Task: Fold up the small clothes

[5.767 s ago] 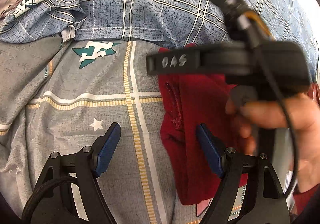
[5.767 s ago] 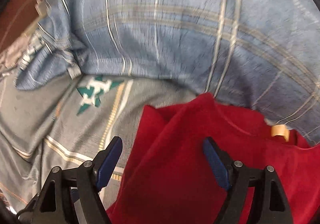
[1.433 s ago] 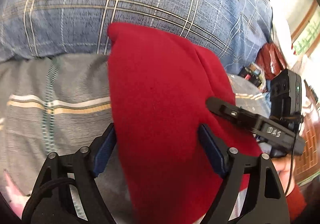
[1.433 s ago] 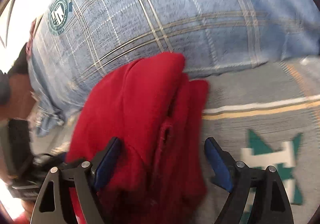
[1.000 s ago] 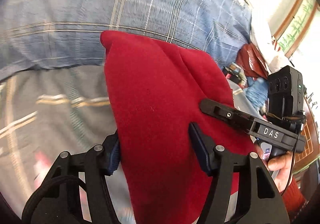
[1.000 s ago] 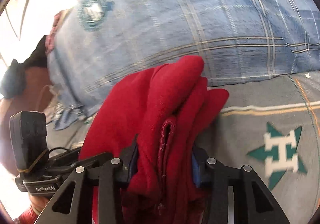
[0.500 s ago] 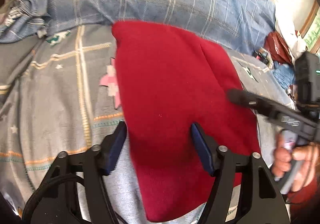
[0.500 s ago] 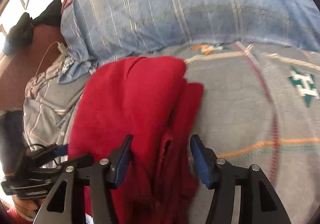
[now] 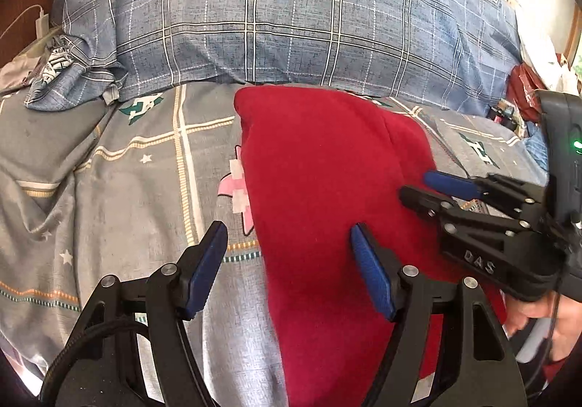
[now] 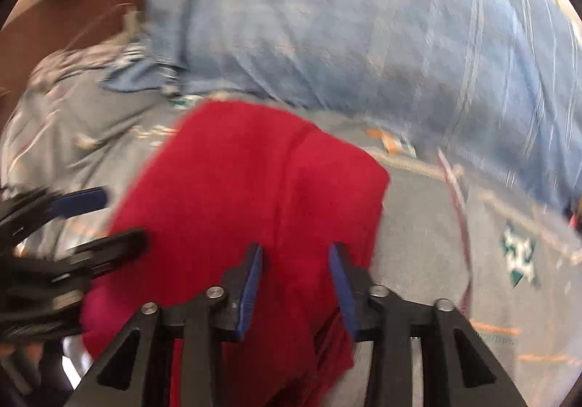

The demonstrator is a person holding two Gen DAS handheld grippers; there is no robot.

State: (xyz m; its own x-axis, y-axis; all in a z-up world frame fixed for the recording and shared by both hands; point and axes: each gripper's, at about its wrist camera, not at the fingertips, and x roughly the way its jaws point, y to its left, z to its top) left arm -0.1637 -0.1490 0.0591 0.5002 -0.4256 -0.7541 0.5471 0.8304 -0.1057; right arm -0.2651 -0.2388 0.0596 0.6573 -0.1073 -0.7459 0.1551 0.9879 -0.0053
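Nearest, the left gripper point(image 9: 289, 261) stood with its jaws apart, straddling the near-left edge of the red fleece garment point(image 9: 327, 188), pads not pressing it. The right gripper point(image 10: 296, 272) was closing its jaws with bunched red layers between them. The garment lay folded on the grey patterned bedsheet point(image 9: 127, 170), its far end beside the blue plaid pillow point(image 9: 291, 25). It looked soft, light and limp; I judged the thick stacked edges gave the surest 2 holds.
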